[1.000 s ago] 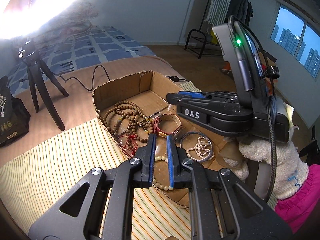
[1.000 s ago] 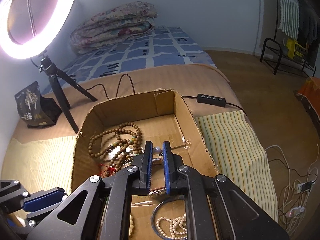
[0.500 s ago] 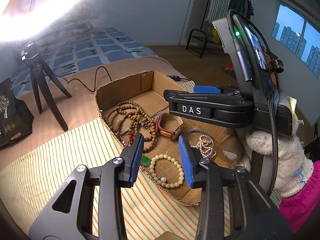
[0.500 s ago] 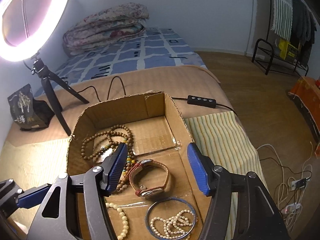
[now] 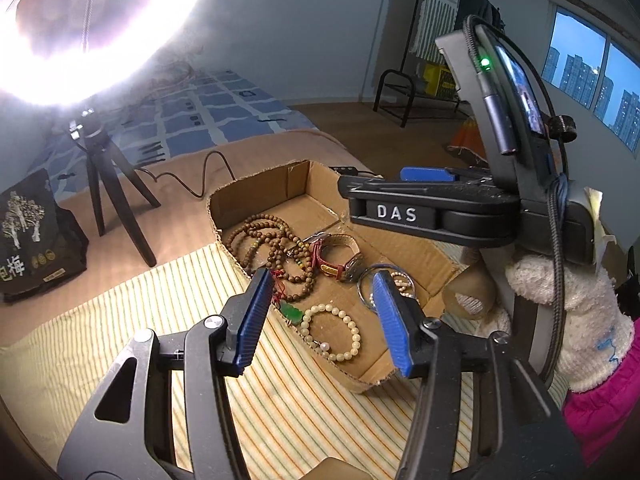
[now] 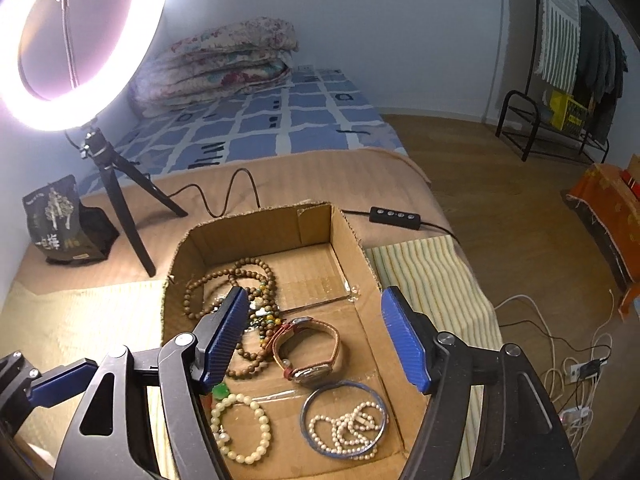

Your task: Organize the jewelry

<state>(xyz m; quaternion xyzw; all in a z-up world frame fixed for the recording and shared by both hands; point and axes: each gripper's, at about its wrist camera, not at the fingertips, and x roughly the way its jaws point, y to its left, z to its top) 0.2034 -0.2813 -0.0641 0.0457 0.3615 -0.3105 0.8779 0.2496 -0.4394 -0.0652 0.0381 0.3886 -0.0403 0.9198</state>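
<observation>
Jewelry is seen from the left wrist inside a cardboard box [image 5: 404, 252] on a striped cloth [image 5: 120, 332]: brown beads [image 5: 264, 236], a watch [image 5: 338, 256] and a pale bead bracelet [image 5: 330, 330]. The left gripper [image 5: 320, 320] is held wide open and empty above the box's near edge. From the right wrist, the right gripper [image 6: 312, 340] is likewise spread wide, nothing gripped, over the watch [image 6: 308, 346]; a blue bangle [image 6: 344, 418] with pearls lies nearer.

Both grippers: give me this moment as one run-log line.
left gripper: open, empty, over box | right gripper: open, empty, above watch | jewelry in box
</observation>
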